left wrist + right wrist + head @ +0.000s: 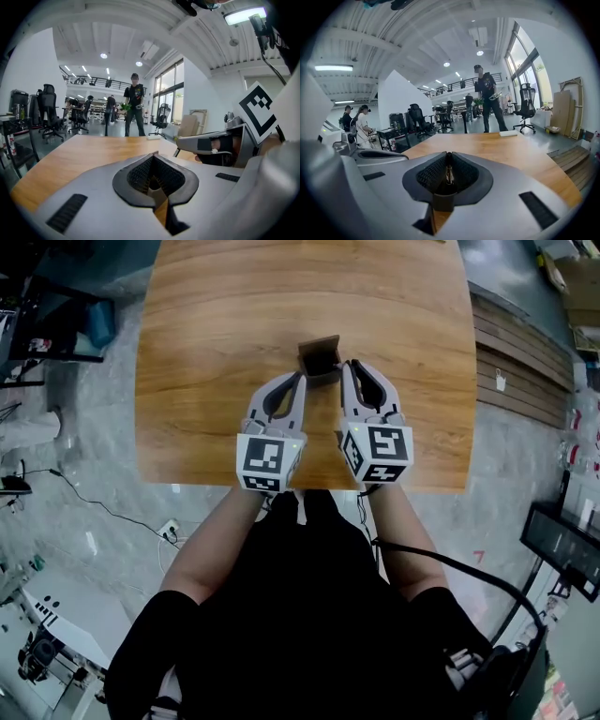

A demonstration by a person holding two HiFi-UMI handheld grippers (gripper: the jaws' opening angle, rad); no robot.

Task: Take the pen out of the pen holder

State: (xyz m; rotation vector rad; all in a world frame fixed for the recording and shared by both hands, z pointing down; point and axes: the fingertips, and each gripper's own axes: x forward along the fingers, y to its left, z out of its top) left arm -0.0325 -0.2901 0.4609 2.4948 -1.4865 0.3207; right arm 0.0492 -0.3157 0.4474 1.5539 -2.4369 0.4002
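1. A wide wooden desk (206,381) is seen from above, on a grey floor (94,474); most of its top is bare.
2. The left gripper (298,381) and the right gripper (349,367) are held side by side over the near middle of the desk. Each has a marker cube at its back and points away from the person.
3. A small brown pen holder (319,354), square and open at the top, stands upright on the desk just beyond the grippers. The left gripper's tips are at its near left corner and the right gripper's tips are at its right side.
4. In the left gripper view, the ribbed fingers (136,176) are closed together at the tips, and a thin brown wall of the pen holder appears to be clamped between them.
5. In the right gripper view, the fingers (429,176) are closed on a thin dark pen (449,174) with a shiny band. The pen is held upright, its lower end in the pen holder's dark opening.
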